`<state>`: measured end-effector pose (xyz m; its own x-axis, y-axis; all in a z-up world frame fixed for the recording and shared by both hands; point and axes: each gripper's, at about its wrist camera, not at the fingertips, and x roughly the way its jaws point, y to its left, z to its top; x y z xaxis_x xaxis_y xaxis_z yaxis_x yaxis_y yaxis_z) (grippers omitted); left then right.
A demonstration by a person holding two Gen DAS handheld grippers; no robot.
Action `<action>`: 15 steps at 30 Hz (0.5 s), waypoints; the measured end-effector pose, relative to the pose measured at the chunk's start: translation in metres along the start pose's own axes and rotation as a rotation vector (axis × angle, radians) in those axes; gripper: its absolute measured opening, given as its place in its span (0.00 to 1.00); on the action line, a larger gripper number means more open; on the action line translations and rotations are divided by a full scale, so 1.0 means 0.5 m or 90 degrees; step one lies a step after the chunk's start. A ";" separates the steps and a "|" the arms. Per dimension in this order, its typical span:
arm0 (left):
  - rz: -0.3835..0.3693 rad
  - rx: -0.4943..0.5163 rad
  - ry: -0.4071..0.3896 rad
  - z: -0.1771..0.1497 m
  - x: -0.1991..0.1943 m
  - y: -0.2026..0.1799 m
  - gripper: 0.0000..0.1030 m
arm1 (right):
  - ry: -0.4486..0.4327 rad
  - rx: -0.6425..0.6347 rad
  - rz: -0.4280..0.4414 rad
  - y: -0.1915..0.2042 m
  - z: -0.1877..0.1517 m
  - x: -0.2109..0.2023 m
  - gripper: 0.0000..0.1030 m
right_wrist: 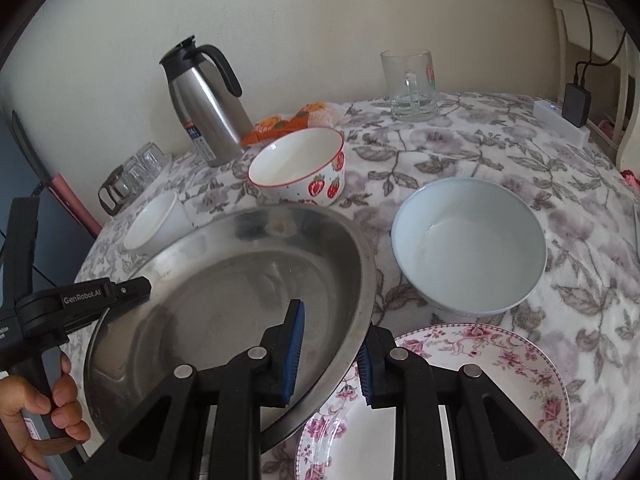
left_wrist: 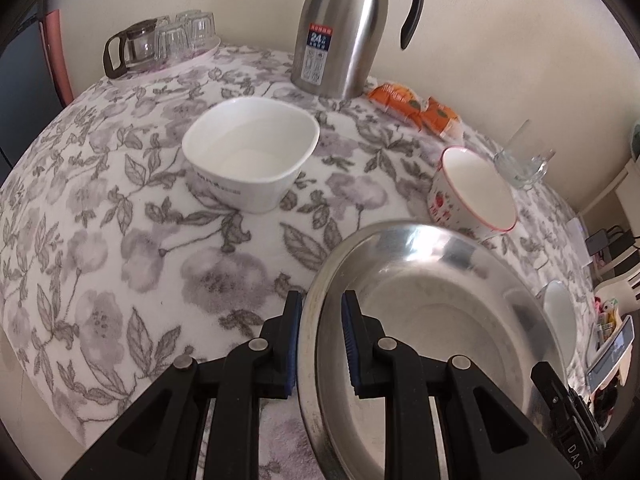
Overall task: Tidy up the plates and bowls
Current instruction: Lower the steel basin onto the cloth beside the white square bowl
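Big shiny metal bowl (right_wrist: 224,280): L claw (left_wrist: 320,344) & R claw (right_wrist: 332,356) both pinch its rim, nearly closed; flowery plate (right_wrist: 480,360) under R claw.

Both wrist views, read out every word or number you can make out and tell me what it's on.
"24": label on the steel thermos jug; its other print is too small.
"GenRobot.AI": left gripper.
"DAS": right gripper, cut off at the frame edge.
Grey print on the square white bowl: blurred.

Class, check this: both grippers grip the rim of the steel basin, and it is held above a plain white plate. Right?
Not quite. The right wrist view shows the plate under the steel basin is pink-flowered, not plain white. The left gripper and right gripper do grip its rim.
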<state>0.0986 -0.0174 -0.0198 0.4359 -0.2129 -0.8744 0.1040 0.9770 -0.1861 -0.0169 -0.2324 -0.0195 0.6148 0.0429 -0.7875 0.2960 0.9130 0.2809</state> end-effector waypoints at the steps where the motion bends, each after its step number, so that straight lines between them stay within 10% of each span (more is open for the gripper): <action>1: 0.003 0.000 0.002 -0.001 0.004 0.001 0.20 | 0.004 -0.004 -0.003 0.002 -0.002 0.004 0.25; 15: 0.021 -0.017 0.046 -0.005 0.032 0.022 0.24 | 0.053 -0.017 -0.013 0.004 -0.023 0.043 0.25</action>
<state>0.1045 -0.0102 -0.0369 0.3725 -0.1805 -0.9103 0.0662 0.9836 -0.1679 -0.0113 -0.2248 -0.0421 0.5457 0.0574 -0.8360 0.2874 0.9243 0.2510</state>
